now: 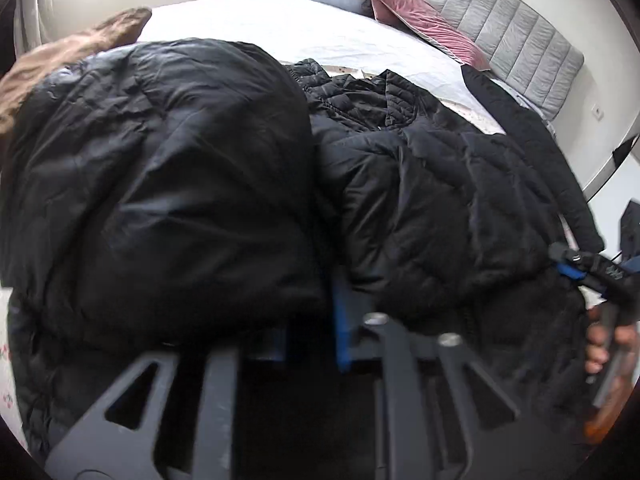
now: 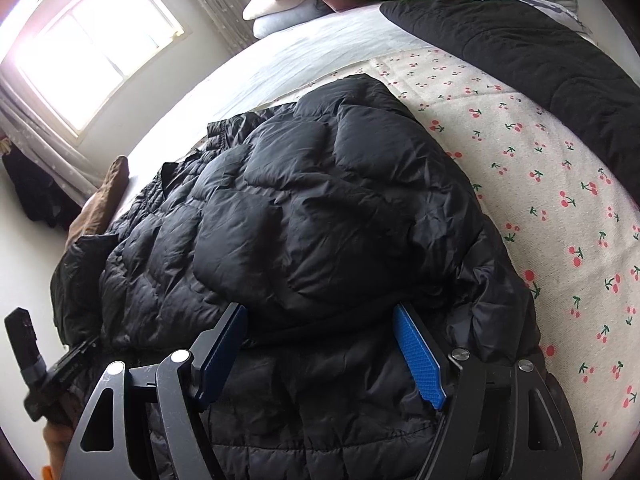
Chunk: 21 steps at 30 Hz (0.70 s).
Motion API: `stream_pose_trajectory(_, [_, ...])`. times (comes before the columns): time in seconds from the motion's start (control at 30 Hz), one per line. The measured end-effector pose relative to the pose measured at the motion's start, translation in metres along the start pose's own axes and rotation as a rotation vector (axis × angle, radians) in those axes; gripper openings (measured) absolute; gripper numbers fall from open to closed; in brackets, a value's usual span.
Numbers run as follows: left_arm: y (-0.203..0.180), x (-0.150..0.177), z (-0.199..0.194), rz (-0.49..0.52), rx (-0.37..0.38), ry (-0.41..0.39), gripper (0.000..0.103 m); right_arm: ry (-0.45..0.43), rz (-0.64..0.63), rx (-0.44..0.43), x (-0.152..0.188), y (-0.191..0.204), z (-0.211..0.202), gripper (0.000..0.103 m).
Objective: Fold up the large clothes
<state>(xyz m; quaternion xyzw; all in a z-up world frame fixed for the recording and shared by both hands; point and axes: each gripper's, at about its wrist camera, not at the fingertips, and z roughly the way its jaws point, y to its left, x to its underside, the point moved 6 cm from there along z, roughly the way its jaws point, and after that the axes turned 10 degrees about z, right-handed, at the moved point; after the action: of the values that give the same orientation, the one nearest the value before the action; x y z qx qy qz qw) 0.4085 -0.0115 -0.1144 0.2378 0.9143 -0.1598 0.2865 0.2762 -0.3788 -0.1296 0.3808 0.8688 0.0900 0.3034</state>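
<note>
Right tongs (image 2: 320,354) spread wide, blue pads either side of a puffy fold, pinching nothing yet, probably lining up for a grab. Left tongs (image 1: 312,336) pushed low against the black jacket (image 2: 304,216); only one blue pad (image 1: 342,328) showing, so impossible to tell whether clamped or loose. Jacket heaped on the cherry-print cover (image 2: 552,184) of the bed (image 1: 304,28), one half already flopped over the other. Both handles angled forward and down, close together at the near hem.

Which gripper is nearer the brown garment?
Left. The left gripper sits at the black jacket's near edge, on the side where the brown garment lies. The right gripper, fingers open around a jacket fold, is farther over.
</note>
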Motion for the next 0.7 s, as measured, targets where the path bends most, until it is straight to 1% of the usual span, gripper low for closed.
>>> stream_pose_trajectory(0.07, [-0.003,0.004,-0.018,0.0,0.017,0.003,0.066,0.001,-0.002,-0.002,0.0,0.001,0.0,0.076])
stream_pose_trajectory(0.13, [-0.005,0.009,-0.038,0.021,0.009,-0.015,0.078,0.001,-0.001,-0.003,0.0,0.002,0.0,0.076])
stream_pose_trajectory(0.17, [-0.005,0.014,-0.052,0.035,0.002,-0.022,0.081,0.001,0.0,-0.004,0.0,0.001,0.0,0.076])
stream_pose_trajectory(0.23, [-0.004,0.018,-0.066,0.046,0.008,-0.026,0.083,0.002,0.003,-0.007,0.0,0.001,0.0,0.076])
stream_pose_trajectory(0.27, [0.001,0.023,-0.078,0.04,0.01,-0.032,0.084,0.003,0.004,-0.008,0.0,0.001,-0.001,0.076])
stream_pose_trajectory(0.33, [0.01,0.026,-0.088,0.01,0.006,-0.044,0.084,0.003,0.002,-0.007,0.0,0.001,-0.001,0.076])
stream_pose_trajectory(0.4, [0.031,0.03,-0.102,-0.061,-0.006,-0.069,0.085,0.0,-0.007,-0.012,0.0,0.003,-0.003,0.076])
stream_pose_trajectory(0.5, [0.066,0.031,-0.105,-0.189,-0.035,-0.101,0.086,-0.011,-0.021,-0.02,0.0,0.007,-0.007,0.076])
stream_pose_trajectory(0.57, [0.096,0.034,-0.104,-0.297,-0.055,-0.132,0.086,-0.015,-0.028,-0.025,0.0,0.01,-0.009,0.076])
stream_pose_trajectory(0.67, [0.13,0.036,-0.09,-0.408,-0.08,-0.14,0.086,-0.015,-0.031,-0.029,0.0,0.012,-0.009,0.076])
stream_pose_trajectory(0.7, [0.136,0.036,-0.085,-0.427,-0.077,-0.141,0.086,-0.015,-0.032,-0.03,0.0,0.013,-0.009,0.076])
